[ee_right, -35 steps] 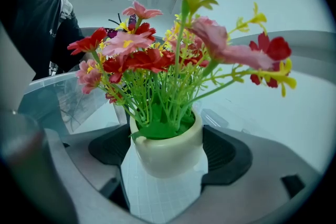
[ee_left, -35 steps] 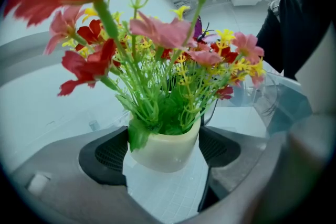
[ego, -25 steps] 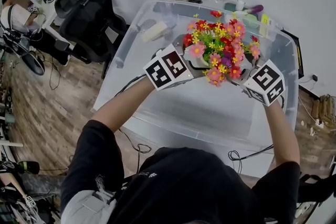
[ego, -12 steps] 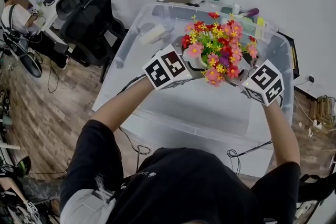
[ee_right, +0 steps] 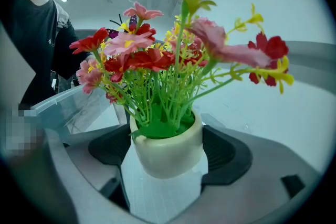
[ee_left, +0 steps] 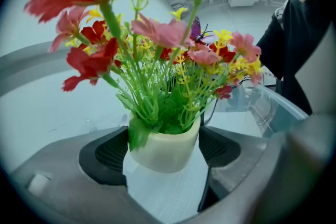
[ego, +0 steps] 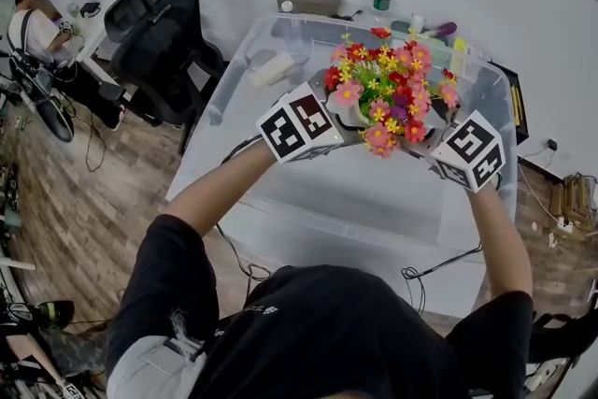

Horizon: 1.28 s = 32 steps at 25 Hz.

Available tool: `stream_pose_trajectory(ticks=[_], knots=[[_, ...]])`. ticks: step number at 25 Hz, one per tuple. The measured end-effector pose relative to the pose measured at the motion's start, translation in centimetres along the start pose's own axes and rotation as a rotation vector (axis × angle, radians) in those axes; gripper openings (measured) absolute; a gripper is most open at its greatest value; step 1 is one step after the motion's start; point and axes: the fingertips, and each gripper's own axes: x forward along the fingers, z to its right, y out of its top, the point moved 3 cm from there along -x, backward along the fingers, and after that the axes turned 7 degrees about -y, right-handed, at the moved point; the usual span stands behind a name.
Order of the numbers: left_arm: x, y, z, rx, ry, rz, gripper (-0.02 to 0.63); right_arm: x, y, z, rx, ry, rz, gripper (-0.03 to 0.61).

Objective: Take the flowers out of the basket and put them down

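- The flowers, red, pink and yellow, stand upright in a cream pot, held over the clear bin.
- The left gripper clamps the pot from one side: its black pads press the pot's wall on both flanks.
- The right gripper grips the same pot from the opposite side, its pads likewise against it.
- Both forearms reach forward over the bin's near wall, the left slanting in from the lower left, the right running almost straight ahead; the marker cubes face up.
- A black chair stands left of the bin; a bottle stands beyond it.
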Motion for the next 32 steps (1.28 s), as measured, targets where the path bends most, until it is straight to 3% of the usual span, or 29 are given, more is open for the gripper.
stream_pose_trajectory(ticks=[32], knots=[[-1.5,2.6,2.1,0.003,0.066,-0.002,0.413,-2.6,1.8,-0.8,-0.012,0.045,0.086,0.426]])
